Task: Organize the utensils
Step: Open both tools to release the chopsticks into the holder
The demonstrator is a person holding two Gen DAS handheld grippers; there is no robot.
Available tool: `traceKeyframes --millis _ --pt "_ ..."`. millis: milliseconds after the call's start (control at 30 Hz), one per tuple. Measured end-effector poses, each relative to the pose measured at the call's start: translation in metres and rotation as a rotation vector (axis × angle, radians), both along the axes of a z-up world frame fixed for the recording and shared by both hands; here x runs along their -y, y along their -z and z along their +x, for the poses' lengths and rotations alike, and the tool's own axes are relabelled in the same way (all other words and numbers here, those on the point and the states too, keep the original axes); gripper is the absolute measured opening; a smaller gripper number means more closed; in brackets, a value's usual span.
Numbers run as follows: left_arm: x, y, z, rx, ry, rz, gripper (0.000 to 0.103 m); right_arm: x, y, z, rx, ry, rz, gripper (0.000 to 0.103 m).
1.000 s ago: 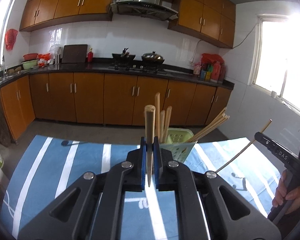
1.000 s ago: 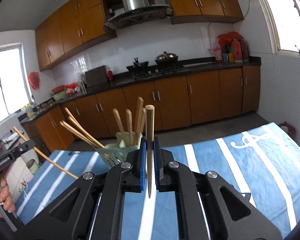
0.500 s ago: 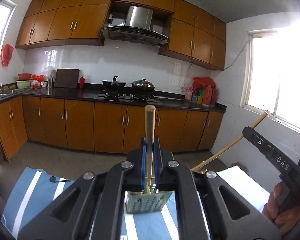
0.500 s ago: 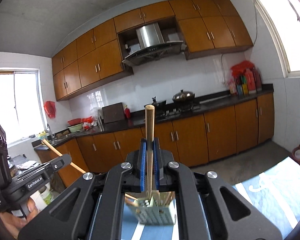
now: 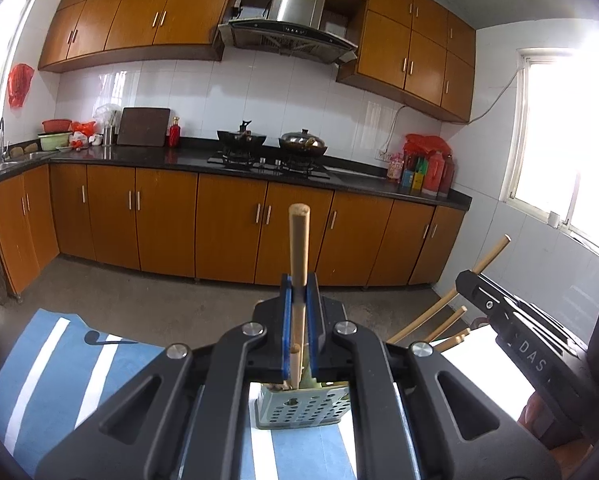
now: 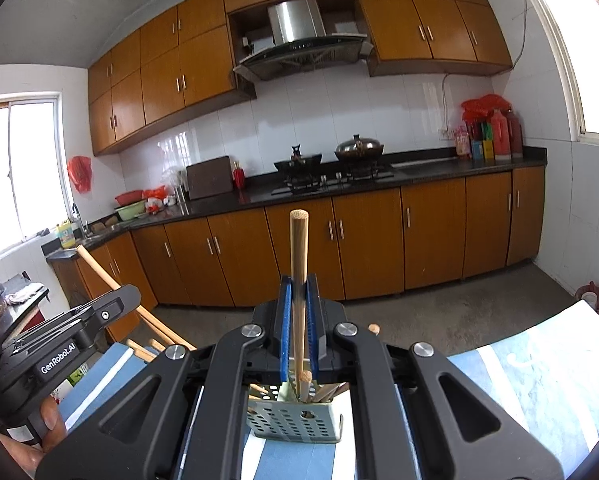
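Kitchen, seen from your two wrist cameras. Orange-brown wall cabinets (image 5: 147, 20) and base cabinets (image 6: 379, 240) run along a white-tiled wall (image 5: 203, 100), joined by a dark countertop (image 5: 147, 158). A steel range hood (image 6: 299, 36) hangs over a gas hob carrying a wok (image 5: 241, 138) and a lidded pan (image 6: 359, 146). Bright windows (image 5: 563, 136) flank the room; the floor (image 5: 139, 292) is grey concrete.

Your work surface is a table under a blue-and-white striped cloth (image 5: 59, 364). On it, directly below both grippers, stands a pale green perforated utensil holder (image 6: 295, 416) with several wooden sticks (image 6: 331, 390) leaning in it.

Your left gripper (image 5: 298, 336) has its blue pads clamped on an upright wooden chopstick (image 5: 298, 248). Your right gripper (image 6: 298, 336) likewise pinches its own chopstick (image 6: 298, 256), whose lower tip reaches the holder's mouth.
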State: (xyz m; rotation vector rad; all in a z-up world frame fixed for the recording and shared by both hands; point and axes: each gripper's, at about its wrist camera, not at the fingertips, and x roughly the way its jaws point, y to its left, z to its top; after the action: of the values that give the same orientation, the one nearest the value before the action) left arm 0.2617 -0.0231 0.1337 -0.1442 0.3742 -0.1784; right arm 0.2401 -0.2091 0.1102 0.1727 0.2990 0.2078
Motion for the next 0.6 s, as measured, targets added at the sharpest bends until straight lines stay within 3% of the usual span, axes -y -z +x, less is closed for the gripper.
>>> traceKeyframes --millis 167,233,267,467,600 --pt "-0.003 0.006 0.011 -0.031 0.008 -0.017 0.010 0.000 0.005 0.004 -0.040 -0.005 -0.001 0.011" --pt "-0.006 0.005 0.009 -0.030 0.009 -0.022 0.025 0.002 0.003 0.004 -0.037 0.006 0.003 0.026" --pt "-0.009 0.004 0.006 -0.025 0.006 -0.028 0.027 0.004 0.003 0.001 -0.031 0.012 0.009 0.037" --pt "-0.027 -0.008 -0.014 -0.005 -0.003 -0.078 0.037 0.018 -0.008 -0.020 0.006 0.040 0.027 0.040" --pt "-0.042 -0.011 -0.039 0.010 -0.023 -0.080 0.049 0.027 -0.012 -0.042 0.034 0.059 0.036 0.050"
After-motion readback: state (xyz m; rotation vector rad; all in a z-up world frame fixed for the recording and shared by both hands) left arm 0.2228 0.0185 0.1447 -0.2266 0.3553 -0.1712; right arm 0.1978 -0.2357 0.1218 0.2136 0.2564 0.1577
